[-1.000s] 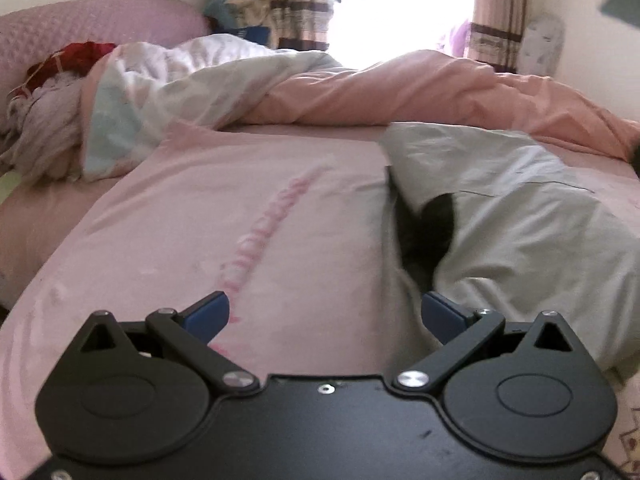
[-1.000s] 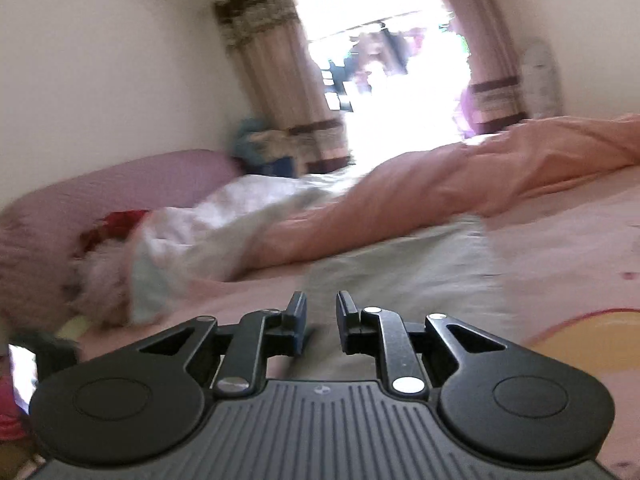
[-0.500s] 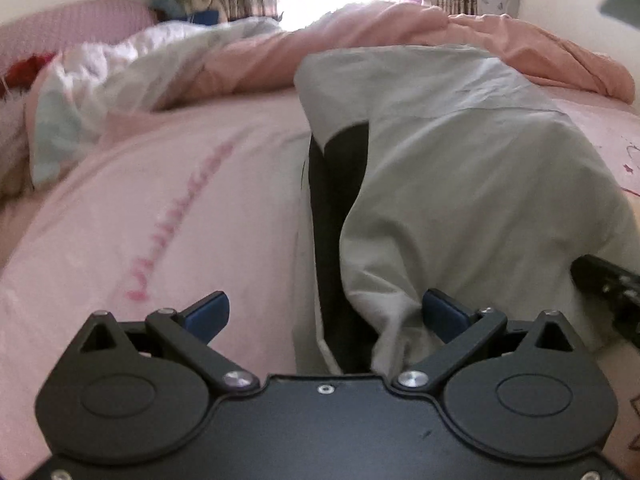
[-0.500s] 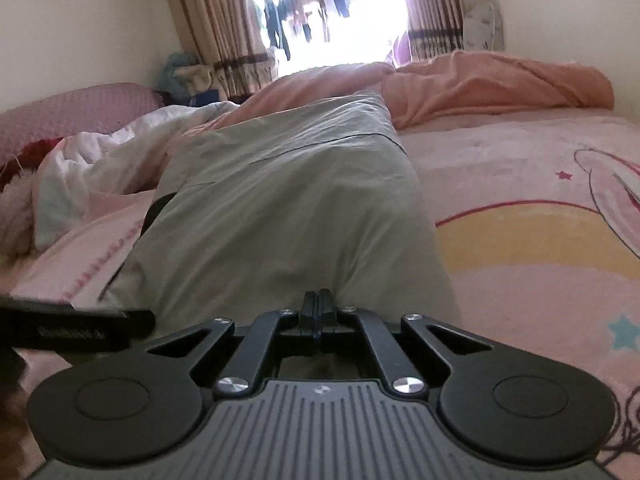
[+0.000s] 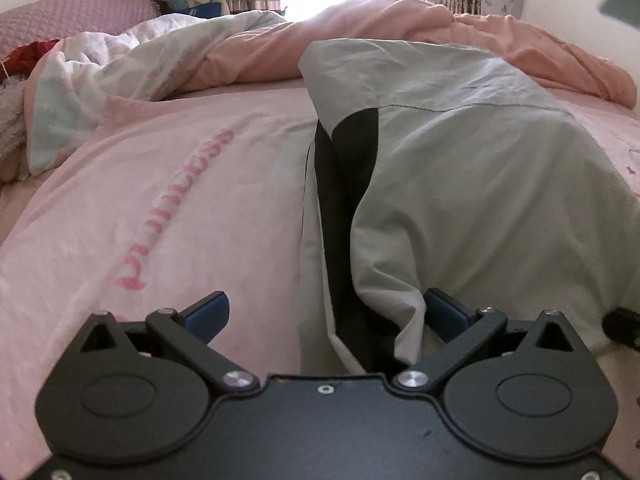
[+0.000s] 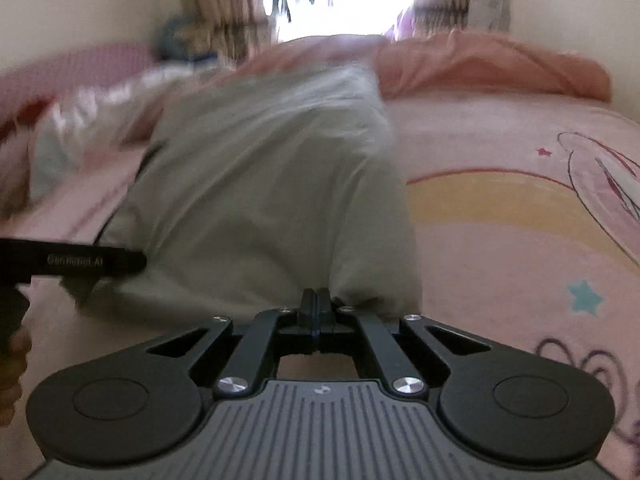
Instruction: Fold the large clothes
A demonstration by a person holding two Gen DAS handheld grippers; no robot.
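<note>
A large pale grey garment (image 5: pixel 480 184) with a black lining (image 5: pixel 344 200) lies lengthwise on the pink bed sheet (image 5: pixel 160 208). My left gripper (image 5: pixel 326 312) is open, its blue pads (image 5: pixel 208 310) set wide. The garment's near left edge with the black lining lies loose between them. My right gripper (image 6: pixel 316 300) is shut, its fingertips pinching the puckered near hem of the garment (image 6: pixel 272 184). The right view is blurred. The left tool's black housing (image 6: pixel 72 262) shows at that view's left edge, against the garment's side.
A rumpled pink and white duvet (image 5: pixel 240 48) lies across the far end of the bed, with a mauve headboard (image 5: pixel 72 8) at the left. Curtains and a bright window stand behind. The printed sheet (image 6: pixel 520 208) stretches right of the garment. A hand (image 6: pixel 12 360) holds the left tool.
The left gripper came down and closer, so the garment's near edge now sits between its open fingers. The right gripper shut and sank toward the bed, tilting downward.
</note>
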